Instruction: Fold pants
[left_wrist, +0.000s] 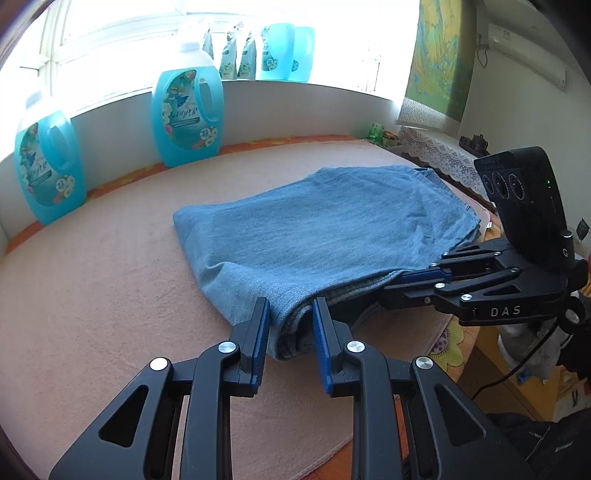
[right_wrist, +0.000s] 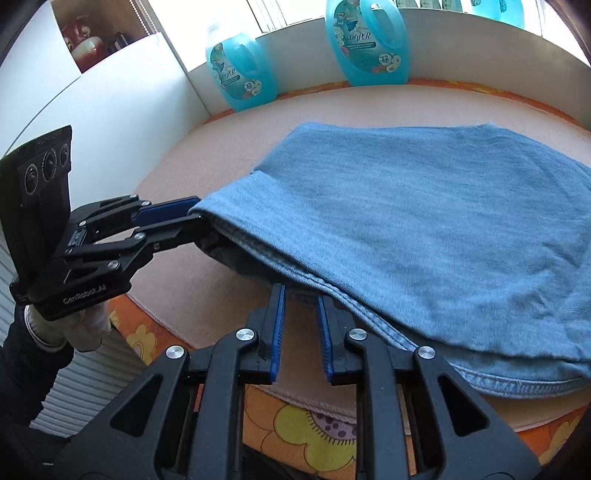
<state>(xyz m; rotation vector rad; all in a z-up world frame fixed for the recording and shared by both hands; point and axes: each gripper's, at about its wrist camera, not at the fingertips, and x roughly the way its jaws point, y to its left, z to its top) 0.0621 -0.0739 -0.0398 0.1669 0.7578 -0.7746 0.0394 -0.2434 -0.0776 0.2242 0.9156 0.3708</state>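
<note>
Working the near folded edge of the pants (left_wrist: 325, 225), which are lying already doubled over in the middle of the peach-covered surface (left_wrist: 110, 277). Left tool (left_wrist: 290, 321) is standing narrowly parted with the corner of the fold between its blue pads, the cloth touching the left pad; whether it is gripping, cannot tell. Right tool (right_wrist: 301, 308) is likewise slightly parted at the hem, layers lying against its right pad. Judgement: both tools should be catching all layers at matching depth before any lift, otherwise the lower layer is likely sliding out and skewing the fold. Right wrist view is showing the stitched hem and stacked layers at lower right of the frame; left wrist view is hiding these but showing the far edge and the detergent bottles (left_wrist: 186, 114) at upper left.
</note>
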